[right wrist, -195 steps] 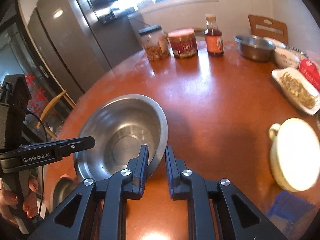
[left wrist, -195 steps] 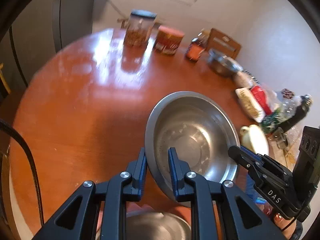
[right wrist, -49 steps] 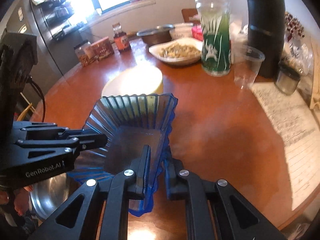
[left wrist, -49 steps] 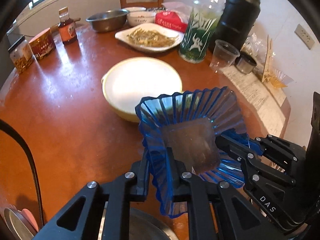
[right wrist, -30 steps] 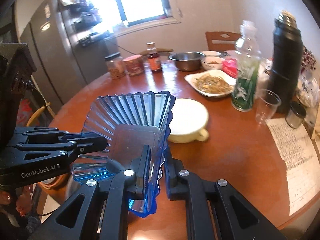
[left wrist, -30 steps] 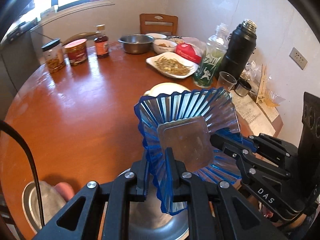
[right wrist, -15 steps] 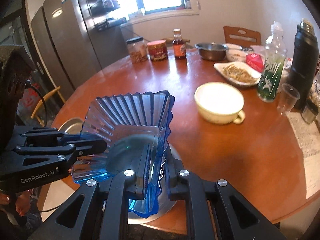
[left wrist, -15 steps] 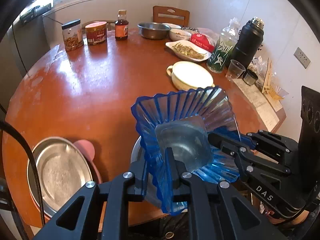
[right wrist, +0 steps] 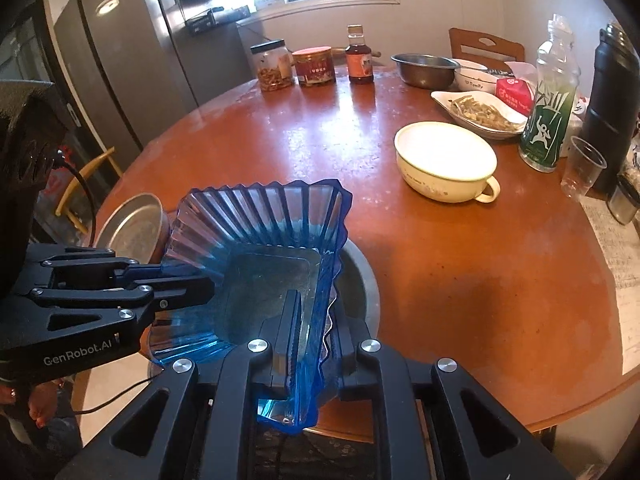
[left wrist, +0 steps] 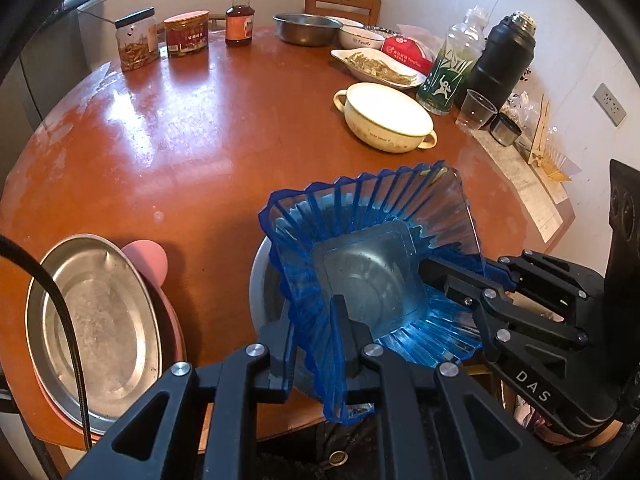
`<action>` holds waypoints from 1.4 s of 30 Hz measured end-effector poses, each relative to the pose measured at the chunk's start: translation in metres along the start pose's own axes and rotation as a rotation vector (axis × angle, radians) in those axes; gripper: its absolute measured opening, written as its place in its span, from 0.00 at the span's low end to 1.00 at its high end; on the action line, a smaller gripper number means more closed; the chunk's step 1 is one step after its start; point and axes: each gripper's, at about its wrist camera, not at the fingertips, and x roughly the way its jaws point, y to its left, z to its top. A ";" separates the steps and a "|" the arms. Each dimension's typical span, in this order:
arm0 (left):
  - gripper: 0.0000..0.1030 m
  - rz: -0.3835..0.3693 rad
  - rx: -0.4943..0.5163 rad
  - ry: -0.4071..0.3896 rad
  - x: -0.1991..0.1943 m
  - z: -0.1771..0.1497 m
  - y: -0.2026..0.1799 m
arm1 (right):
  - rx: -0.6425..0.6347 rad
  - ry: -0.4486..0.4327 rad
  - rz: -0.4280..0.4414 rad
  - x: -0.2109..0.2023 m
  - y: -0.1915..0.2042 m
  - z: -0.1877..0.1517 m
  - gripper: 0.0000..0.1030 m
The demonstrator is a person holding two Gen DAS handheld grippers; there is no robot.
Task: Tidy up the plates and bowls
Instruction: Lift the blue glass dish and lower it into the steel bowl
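Round wooden table [left wrist: 192,128], blue ribbed bowl [left wrist: 372,264] (over steel bowl [right wrist: 356,276]) pinched by 2 grippers, left gripper [left wrist: 316,344], right gripper [right wrist: 316,340].

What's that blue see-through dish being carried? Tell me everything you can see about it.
The blue dish is clear, glassy-looking, with a flat squarish bottom and ribbed, flaring walls ending in a wavy rim. It looks empty. It is tilted, above a steel bowl at the table's near edge. The left gripper and the right gripper each pinch one wall, a finger inside and a finger outside.
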 end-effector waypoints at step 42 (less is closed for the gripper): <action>0.15 -0.002 -0.016 0.027 0.021 0.009 0.010 | -0.036 0.009 -0.073 0.011 -0.004 0.004 0.27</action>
